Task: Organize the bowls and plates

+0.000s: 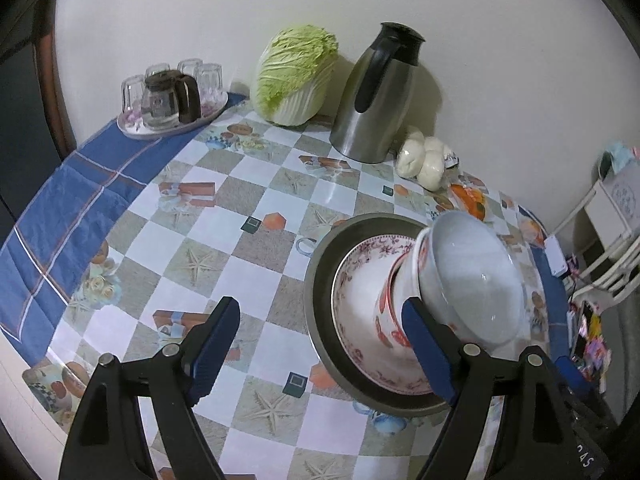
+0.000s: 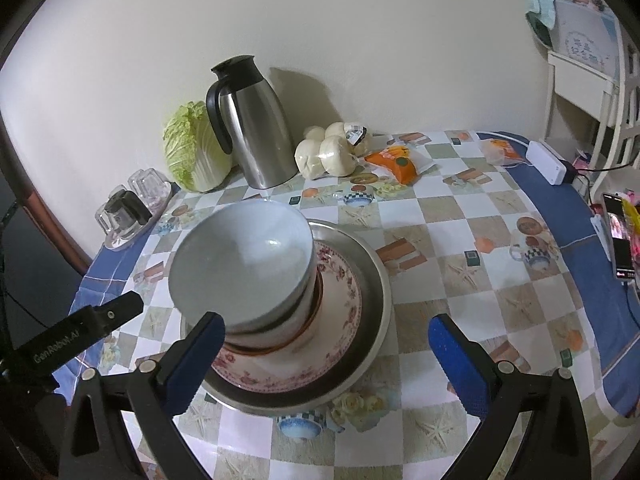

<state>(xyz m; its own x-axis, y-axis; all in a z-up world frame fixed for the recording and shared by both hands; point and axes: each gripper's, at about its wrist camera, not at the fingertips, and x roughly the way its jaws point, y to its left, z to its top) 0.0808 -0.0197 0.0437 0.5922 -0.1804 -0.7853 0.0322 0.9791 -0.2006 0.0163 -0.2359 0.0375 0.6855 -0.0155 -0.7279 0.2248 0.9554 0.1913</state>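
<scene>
So on the far left there's a tray of glasses [image 1: 172,92], then a napa cabbage [image 1: 294,76] and a steel thermos jug [image 1: 378,96] along the wall. The left gripper [image 1: 324,354] has its fingers spread wide, nothing pinched. Stacked bowls [image 2: 248,272] sit on a floral plate [image 2: 340,300] inside a metal dish [image 2: 378,280] on the checkered surface [image 2: 460,280]. The right gripper [image 2: 324,364] also has its fingers spread, its left one just beside the bowls. Steamed buns [image 2: 326,154] sit further right.
</scene>
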